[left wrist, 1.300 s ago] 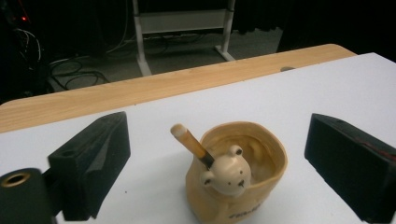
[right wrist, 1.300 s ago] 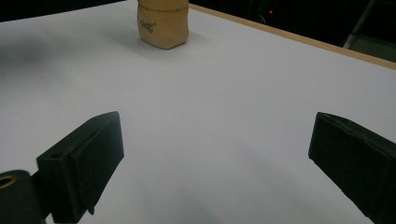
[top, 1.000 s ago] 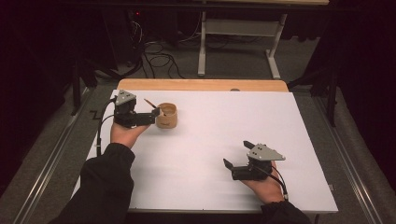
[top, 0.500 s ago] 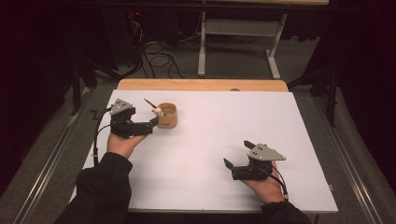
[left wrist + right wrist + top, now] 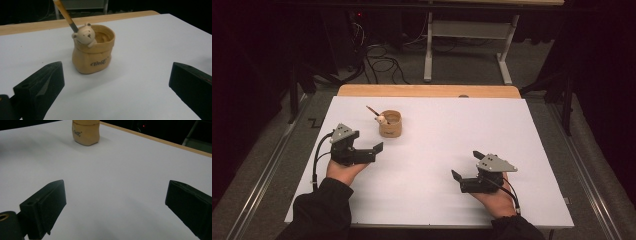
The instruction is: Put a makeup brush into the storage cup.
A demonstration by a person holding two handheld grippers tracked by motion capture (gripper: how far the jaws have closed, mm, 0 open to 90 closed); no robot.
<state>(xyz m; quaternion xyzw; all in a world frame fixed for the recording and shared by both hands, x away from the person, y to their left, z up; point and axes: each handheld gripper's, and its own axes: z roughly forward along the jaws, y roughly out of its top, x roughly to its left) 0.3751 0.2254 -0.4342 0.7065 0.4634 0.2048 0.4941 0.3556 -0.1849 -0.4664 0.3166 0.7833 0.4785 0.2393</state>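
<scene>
A small tan pot (image 5: 93, 51) shaped like a gathered sack stands upright on the white worktop (image 5: 512, 145), toward its far left part. A pale little bear figure (image 5: 83, 36) leans over its rim, and a brown stick with a dark band (image 5: 65, 13) rises slanted from the pot behind the bear. Dark lettering runs across the pot's front, too blurred to read with certainty. The left tool (image 5: 374, 150) sits near the pot on its near-left side, apart from it, jaws spread wide and holding nothing. The right tool (image 5: 464, 165) rests well apart at the near right, jaws likewise wide and empty.
</scene>
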